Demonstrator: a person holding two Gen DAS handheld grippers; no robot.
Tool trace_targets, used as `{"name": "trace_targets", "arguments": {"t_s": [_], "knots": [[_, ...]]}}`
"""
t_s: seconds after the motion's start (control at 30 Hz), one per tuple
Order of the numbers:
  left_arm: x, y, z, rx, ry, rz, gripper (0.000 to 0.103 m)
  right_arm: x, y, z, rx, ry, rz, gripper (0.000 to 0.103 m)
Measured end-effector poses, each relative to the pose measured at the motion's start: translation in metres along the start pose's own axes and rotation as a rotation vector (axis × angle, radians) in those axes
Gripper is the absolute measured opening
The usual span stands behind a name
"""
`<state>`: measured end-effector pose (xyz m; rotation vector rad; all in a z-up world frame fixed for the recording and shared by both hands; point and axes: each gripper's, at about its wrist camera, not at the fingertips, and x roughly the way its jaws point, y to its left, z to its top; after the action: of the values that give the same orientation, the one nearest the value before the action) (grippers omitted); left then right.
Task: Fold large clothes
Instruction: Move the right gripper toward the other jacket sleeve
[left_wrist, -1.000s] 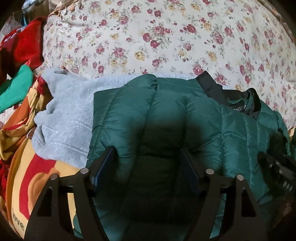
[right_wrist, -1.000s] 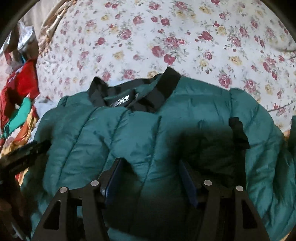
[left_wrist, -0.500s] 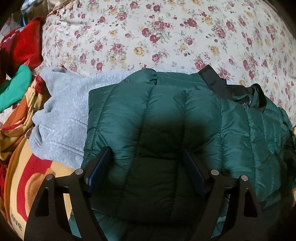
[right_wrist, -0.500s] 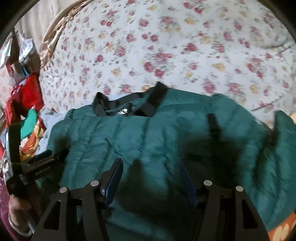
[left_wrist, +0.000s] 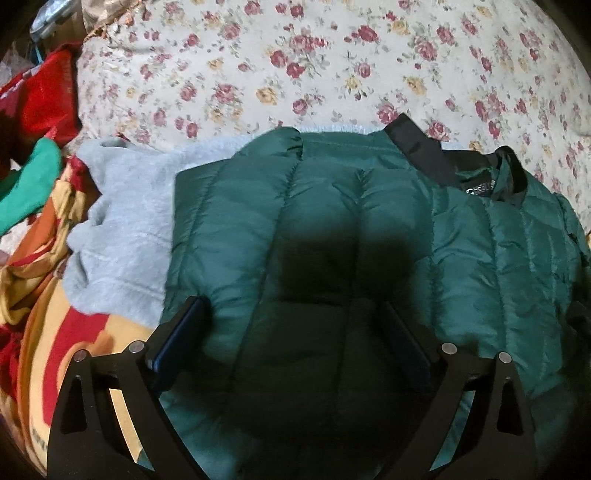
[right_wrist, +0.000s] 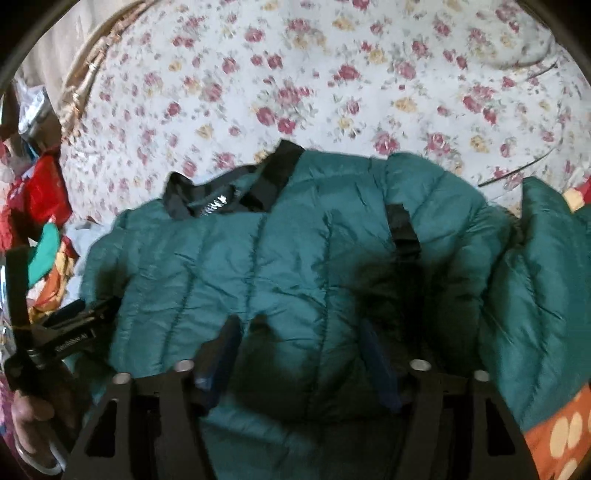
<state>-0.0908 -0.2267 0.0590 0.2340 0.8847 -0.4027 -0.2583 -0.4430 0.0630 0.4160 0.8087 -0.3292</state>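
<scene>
Left view only: one grey fleece (left_wrist: 122, 236) left of one green jacket (left_wrist: 332, 229).
Right view only: one hand (right_wrist: 35, 424), blurred, perhaps gripping.
Left gripper (left_wrist: 291, 317): spread, just widening over jacket.
Right gripper (right_wrist: 299, 328): likewise.

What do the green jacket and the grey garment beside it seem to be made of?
Green jacket: likely a thin nylon-type shell over padding; slight sheen, puffy stitched channels. Grey garment: probably fleece or sweatshirt knit; matte, fuzzy surface, soft folds.

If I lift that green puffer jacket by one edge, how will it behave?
The green puffer jacket would probably sag and unfold, since its quilted panels already slump over the grey garment. Its shiny shell looks slippery, so it may slide between pads. Puffy filling suggests it is light for its bulk.
</scene>
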Motion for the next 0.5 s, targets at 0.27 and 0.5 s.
{"name": "trace_targets", "arguments": {"t_s": [0.27, 0.5], "knots": [[-0.055, -0.002, -0.016, -0.026, -0.062, -0.044, 0.096, -0.042, 0.027, -0.011, -0.051, -0.051, -0.027, 0.079], [-0.103, -0.015, -0.029, -0.001, -0.118, -0.077, 0.096, -0.077, 0.037, -0.02, -0.059, -0.09, -0.048, 0.079]]}}
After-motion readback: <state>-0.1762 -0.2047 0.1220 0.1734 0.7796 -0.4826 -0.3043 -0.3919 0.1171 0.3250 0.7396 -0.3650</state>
